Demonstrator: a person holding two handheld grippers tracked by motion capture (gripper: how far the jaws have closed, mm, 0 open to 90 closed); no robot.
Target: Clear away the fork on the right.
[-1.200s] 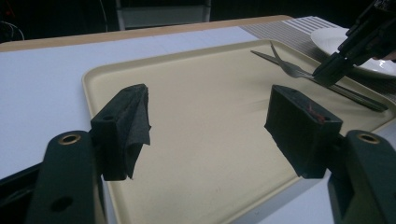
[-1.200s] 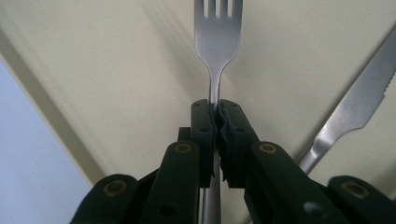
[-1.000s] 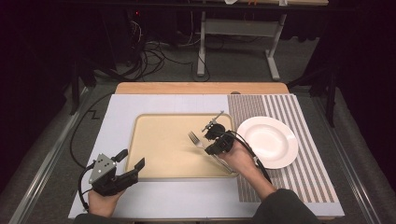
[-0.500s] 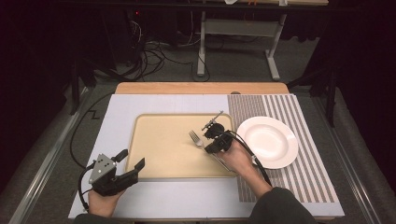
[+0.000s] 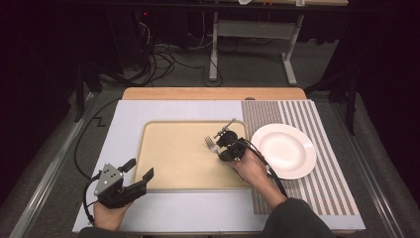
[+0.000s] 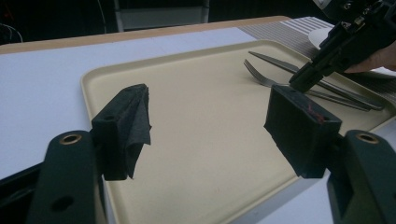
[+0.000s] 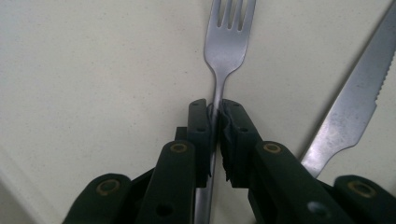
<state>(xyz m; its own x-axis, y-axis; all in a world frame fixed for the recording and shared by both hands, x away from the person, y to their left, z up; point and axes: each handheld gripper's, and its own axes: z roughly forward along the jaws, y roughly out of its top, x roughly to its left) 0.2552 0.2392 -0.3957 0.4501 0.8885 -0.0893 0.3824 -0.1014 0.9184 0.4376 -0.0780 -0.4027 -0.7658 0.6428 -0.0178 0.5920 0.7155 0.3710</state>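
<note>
Gripping the fork (image 7: 224, 42) by its neck, the right gripper (image 7: 215, 109) has its jaws pinched tight on the handle just behind the tines. The fork lies on the beige tray (image 5: 168, 163), toward its right side, tines pointing away from the person. A knife (image 7: 348, 119) lies beside it, near but apart. White plate (image 5: 285, 151) sits on the striped mat (image 5: 317, 198), just right of the tray.

Step in hand, by my reading: the grasp is made, the lift not yet begun.

Left gripper (image 5: 132, 179) rests at the tray's near left corner, jaws spread wide, holding nothing.

Next move likely calls for a straight lift clear of the knife, then a carry right, toward the plate. Thin handle could pivot in the pads.
</note>
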